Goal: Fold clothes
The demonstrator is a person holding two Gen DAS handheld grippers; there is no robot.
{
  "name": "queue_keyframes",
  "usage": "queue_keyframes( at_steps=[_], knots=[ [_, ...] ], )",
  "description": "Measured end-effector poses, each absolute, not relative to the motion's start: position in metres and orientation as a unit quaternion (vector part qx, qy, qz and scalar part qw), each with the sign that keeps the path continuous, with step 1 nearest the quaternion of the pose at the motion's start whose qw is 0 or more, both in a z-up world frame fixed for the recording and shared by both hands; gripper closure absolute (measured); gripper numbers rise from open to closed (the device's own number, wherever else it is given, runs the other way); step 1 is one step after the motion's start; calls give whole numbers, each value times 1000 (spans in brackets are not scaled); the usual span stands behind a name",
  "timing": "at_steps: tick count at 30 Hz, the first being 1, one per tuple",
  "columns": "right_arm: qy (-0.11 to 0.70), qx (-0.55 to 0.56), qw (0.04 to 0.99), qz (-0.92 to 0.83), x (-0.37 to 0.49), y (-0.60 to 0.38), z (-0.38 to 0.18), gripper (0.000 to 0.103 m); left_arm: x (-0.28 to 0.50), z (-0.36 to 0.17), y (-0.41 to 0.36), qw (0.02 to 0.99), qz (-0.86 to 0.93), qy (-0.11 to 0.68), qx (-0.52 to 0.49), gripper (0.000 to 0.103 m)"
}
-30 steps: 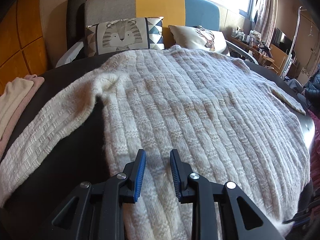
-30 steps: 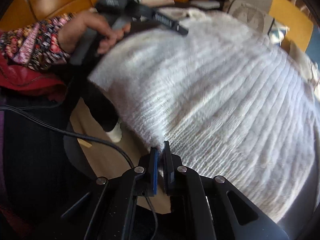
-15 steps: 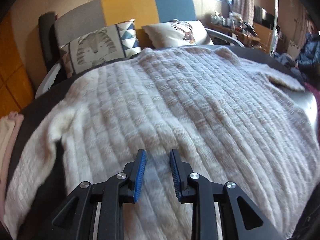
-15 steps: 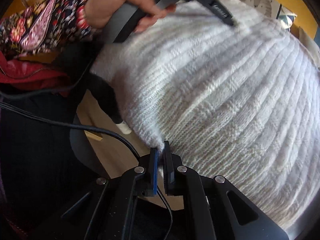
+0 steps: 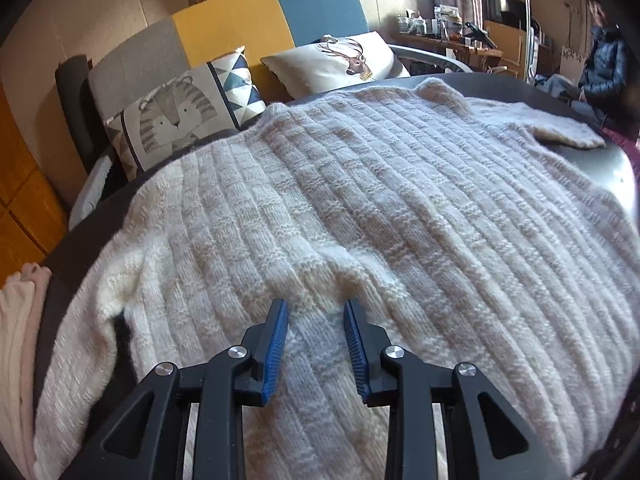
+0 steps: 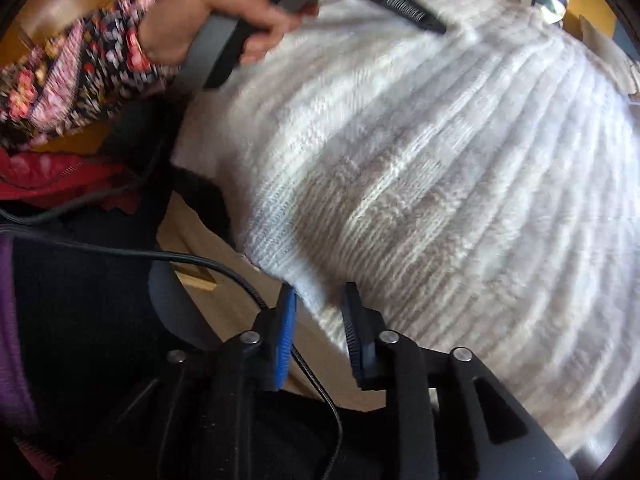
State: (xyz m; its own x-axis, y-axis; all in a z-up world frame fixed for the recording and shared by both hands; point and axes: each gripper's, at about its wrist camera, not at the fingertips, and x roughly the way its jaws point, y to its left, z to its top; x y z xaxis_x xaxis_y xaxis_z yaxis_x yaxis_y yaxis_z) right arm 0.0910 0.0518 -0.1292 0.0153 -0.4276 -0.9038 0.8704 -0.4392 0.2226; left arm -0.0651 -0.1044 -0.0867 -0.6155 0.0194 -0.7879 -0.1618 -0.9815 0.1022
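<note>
A cream ribbed knit sweater point(image 5: 360, 208) lies spread flat over a dark table point(image 5: 600, 160), one sleeve hanging off the near left. My left gripper point(image 5: 316, 308) is open, its blue-padded fingers resting on the sweater's body, where the knit bunches into a small ridge just ahead of them. In the right wrist view the same sweater point(image 6: 440, 160) fills the frame. My right gripper point(image 6: 320, 296) is open at the sweater's bottom hem corner, with the hem lying between the jaws. The person's hand holding the left gripper point(image 6: 224, 28) shows at the top.
A sofa with a tiger cushion point(image 5: 180, 112) and a deer cushion point(image 5: 340, 64) stands behind the table. Folded pink and cream clothes point(image 5: 16, 340) lie at the far left. A black cable point(image 6: 160, 258) runs below the table edge. A seated person point(image 5: 604, 64) is at far right.
My right gripper was shut on the hem corner and has now opened. My left gripper has moved forward over the sweater, pushing up a small ridge of knit.
</note>
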Motion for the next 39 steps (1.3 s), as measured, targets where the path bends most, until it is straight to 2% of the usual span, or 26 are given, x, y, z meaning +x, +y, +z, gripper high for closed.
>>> queue_keyframes(
  at_steps=[2, 3, 7, 10, 14, 17, 18, 19, 22, 24, 29, 35, 39],
  knots=[
    [198, 490, 487, -695, 91, 62, -109, 74, -63, -84, -110, 54, 895, 53, -440, 74],
    [181, 471, 477, -720, 87, 71, -98, 70, -63, -83, -110, 54, 895, 37, -441, 74],
    [53, 434, 377, -817, 45, 120, -78, 48, -64, -81, -96, 70, 897, 12, -436, 74],
    [-24, 454, 266, -850, 6, 152, -89, 48, -67, -83, -67, 92, 897, 54, -428, 74],
    [-1, 501, 188, -845, -21, 164, -114, 48, -58, -92, -31, 89, 901, 163, -391, 74],
    [-2, 500, 169, -849, -16, 192, -122, 59, -53, -93, -27, 87, 902, 185, -380, 74],
    [4, 497, 159, -853, -15, 197, -122, 68, -54, -93, -29, 88, 903, 182, -380, 74],
    [1, 493, 152, -857, -9, 205, -118, 69, -55, -94, -30, 89, 903, 177, -382, 73],
    [-49, 492, 154, -855, -5, 223, -114, 70, -58, -95, -35, 91, 904, 170, -383, 73],
    [-53, 494, 153, -854, -7, 218, -113, 70, -58, -95, -35, 88, 903, 176, -381, 73],
    [-146, 467, 159, -858, -3, 231, -105, 67, -47, -89, -40, 90, 904, 163, -384, 73],
    [-93, 463, 178, -863, 8, 222, -105, 67, -32, -91, -58, 90, 909, 91, -398, 73],
    [-29, 484, 162, -859, 7, 208, -121, 67, -33, -94, -59, 92, 909, 84, -398, 73]
  ],
)
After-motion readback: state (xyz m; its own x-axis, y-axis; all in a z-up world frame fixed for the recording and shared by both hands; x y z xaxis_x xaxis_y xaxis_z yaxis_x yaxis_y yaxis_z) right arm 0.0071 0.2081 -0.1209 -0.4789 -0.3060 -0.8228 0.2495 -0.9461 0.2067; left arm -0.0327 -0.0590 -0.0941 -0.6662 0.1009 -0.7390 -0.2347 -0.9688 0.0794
